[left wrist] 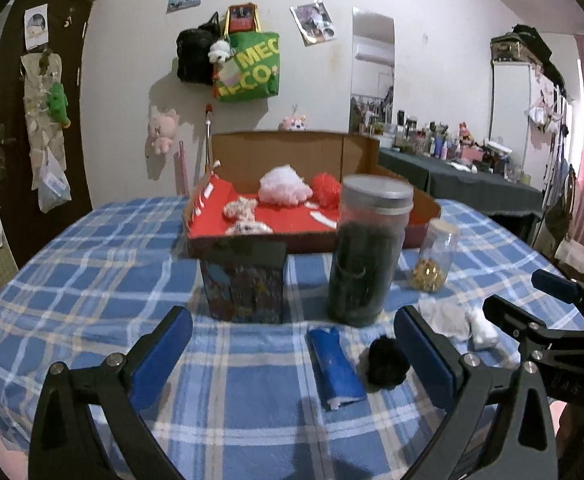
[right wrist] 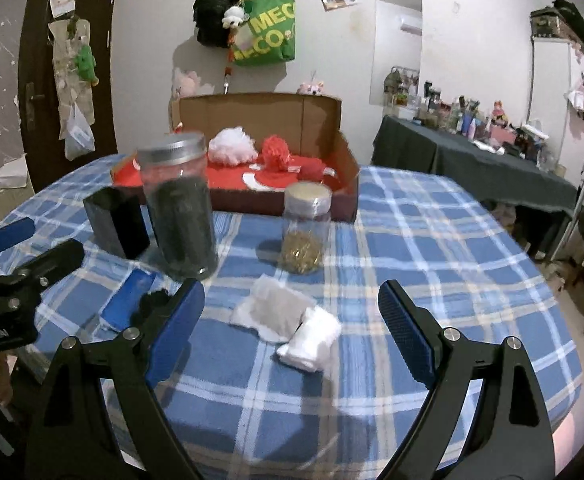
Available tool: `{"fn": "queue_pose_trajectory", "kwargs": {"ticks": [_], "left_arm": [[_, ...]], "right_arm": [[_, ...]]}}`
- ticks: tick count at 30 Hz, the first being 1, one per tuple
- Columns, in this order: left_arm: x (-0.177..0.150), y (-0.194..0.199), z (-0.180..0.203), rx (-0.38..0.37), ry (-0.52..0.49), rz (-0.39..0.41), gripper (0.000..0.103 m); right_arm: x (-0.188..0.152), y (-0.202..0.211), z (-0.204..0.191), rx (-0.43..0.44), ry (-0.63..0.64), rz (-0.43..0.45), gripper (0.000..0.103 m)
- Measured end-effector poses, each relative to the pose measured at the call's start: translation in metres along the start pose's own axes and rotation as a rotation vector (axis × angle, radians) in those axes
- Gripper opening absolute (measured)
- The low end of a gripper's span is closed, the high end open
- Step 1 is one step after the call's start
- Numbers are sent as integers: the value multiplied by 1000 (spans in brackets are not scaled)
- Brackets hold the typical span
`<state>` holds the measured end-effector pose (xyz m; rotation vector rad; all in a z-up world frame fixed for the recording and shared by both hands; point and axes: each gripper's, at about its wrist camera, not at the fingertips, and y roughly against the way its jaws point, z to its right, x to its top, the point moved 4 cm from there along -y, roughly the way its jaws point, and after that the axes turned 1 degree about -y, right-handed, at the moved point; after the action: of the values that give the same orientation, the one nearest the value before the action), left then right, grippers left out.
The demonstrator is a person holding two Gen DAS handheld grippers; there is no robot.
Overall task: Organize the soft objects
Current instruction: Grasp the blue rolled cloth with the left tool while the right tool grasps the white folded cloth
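Left hand-held gripper (left wrist: 292, 348) and right hand-held gripper (right wrist: 292, 316) are hovering level, jaws wide, gripping nothing; white cloths (right wrist: 288, 320) are lying between the right's fingers.

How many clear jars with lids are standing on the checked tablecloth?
2. The tall jar with dark contents stands beside the dark box; the small jar with golden contents stands right of it, before the cardboard tray.

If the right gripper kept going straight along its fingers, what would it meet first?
Most likely the white and grey soft pieces lying on the plaid cloth between the open right gripper's fingers; the small jar stands farther on, though depth is uncertain.
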<state>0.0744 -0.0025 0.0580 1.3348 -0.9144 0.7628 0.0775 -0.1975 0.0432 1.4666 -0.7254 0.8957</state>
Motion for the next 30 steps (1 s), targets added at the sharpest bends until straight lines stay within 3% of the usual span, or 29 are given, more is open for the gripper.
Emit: {"fn": "queue_pose_trajectory", "kwargs": {"ticks": [26,27,30], "left_arm": [[-37,-54,1,-13,-11,-224,100],[-38,-55,2,-14,-16,-228,94],[-40,-56,8,-50,-31,-232,79]], "right_arm": [[-27,-44,35,13,-117,-138,88],[-29,-45,36,19,-121,-141,81],[-34,-49,38,58,-143,-158,48]]}}
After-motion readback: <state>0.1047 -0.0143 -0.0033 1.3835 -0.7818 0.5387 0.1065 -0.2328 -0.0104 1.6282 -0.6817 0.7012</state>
